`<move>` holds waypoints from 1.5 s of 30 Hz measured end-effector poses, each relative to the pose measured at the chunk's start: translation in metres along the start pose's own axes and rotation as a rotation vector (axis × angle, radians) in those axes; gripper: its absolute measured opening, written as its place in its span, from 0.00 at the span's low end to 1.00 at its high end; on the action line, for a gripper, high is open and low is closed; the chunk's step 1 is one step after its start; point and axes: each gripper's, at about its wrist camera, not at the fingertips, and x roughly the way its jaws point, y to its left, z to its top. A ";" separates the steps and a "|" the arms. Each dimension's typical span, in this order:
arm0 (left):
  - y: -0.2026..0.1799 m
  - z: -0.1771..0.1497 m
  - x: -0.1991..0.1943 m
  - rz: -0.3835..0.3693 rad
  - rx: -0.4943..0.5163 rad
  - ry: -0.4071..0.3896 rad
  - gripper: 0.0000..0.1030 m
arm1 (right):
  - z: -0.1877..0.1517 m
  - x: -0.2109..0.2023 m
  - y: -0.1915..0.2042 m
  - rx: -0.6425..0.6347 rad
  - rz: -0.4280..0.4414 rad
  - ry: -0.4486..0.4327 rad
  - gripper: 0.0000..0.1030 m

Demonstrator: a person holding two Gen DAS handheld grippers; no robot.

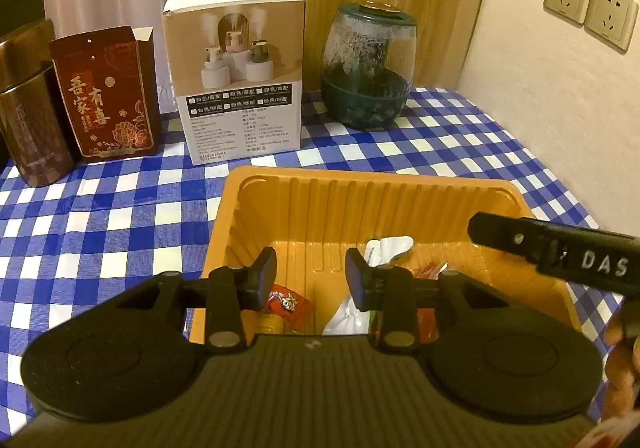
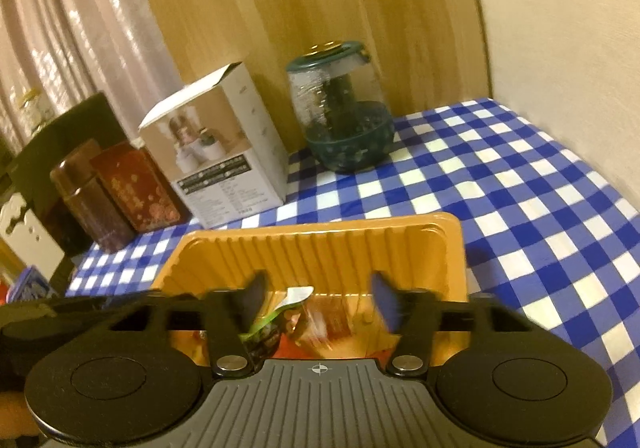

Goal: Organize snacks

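Note:
An orange plastic tray (image 1: 360,200) sits on the blue checked table and holds several snack packets: a red one (image 1: 290,306) and white ones (image 1: 386,248). My left gripper (image 1: 311,280) hangs open and empty over the tray's near side. My right gripper (image 2: 318,300) is open over the same tray (image 2: 320,240), above a green-and-white packet (image 2: 280,312) and a blurred orange-red one (image 2: 324,322). The right gripper's body (image 1: 560,252) crosses the tray's right rim in the left wrist view.
At the back stand a brown tin (image 1: 32,128), a red tin (image 1: 106,96), a white humidifier box (image 1: 236,88) and a green-based glass jar (image 1: 368,68). A wall with sockets (image 1: 588,6) bounds the right. Checked cloth (image 2: 520,208) lies around the tray.

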 end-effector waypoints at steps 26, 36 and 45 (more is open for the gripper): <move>-0.001 -0.001 -0.003 0.006 0.011 0.004 0.49 | 0.001 -0.007 -0.007 -0.007 -0.063 0.015 0.61; -0.007 -0.012 -0.023 0.014 0.024 -0.006 0.69 | 0.000 -0.029 -0.006 -0.015 -0.099 -0.010 0.75; -0.012 -0.027 -0.054 0.051 0.019 -0.048 0.96 | -0.017 -0.061 -0.004 -0.034 -0.112 -0.003 0.76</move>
